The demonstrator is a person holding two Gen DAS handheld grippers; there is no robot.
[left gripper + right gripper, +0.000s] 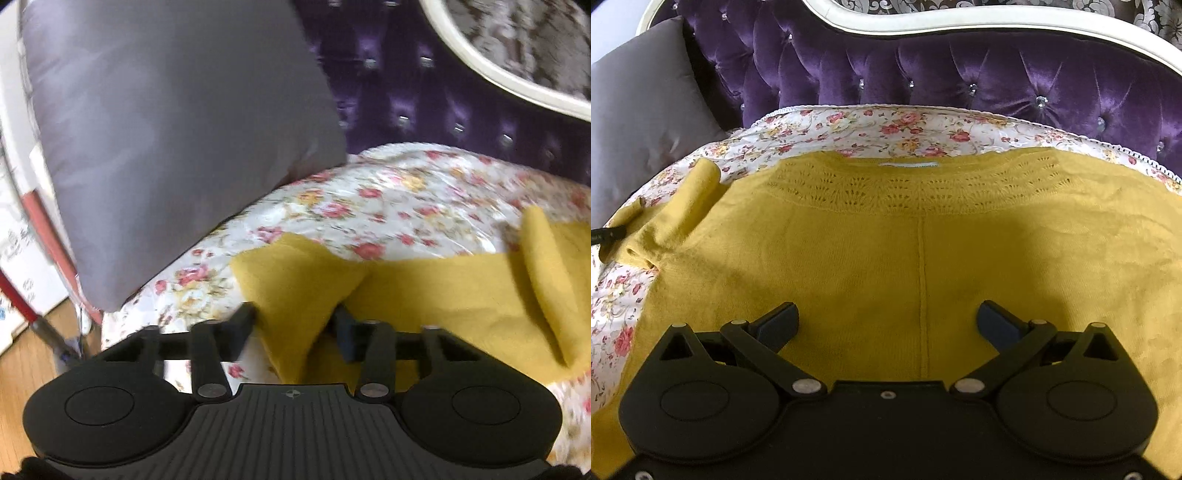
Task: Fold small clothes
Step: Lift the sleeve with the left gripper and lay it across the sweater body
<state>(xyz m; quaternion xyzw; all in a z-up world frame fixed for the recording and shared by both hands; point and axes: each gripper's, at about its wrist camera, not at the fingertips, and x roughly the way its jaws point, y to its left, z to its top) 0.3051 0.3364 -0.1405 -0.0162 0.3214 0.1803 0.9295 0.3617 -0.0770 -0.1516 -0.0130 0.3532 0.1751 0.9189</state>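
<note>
A: Sweater status? Where is it lying?

B: Mustard knit sweater (871, 254) is lying spread flat on the floral bedspread (886, 127), filling the centre of the right wrist frame, lace-knit neckline toward the top. Purple tufted headboard (960, 74) is running across the top, grey pillow (639, 122) sitting at upper left.

A: Right claw?

B: Right claw (888, 323) is hanging over the sweater body at lower centre, jaws spread wide, nothing between them.

A: Left claw?

B: Left claw (295, 325) is pinching a raised fold of the sweater (295, 291) at lower centre of its frame, fabric bunching up between the fingers. Frame is blurring some. Sleeve (550, 280) is lying folded over at right.
</note>
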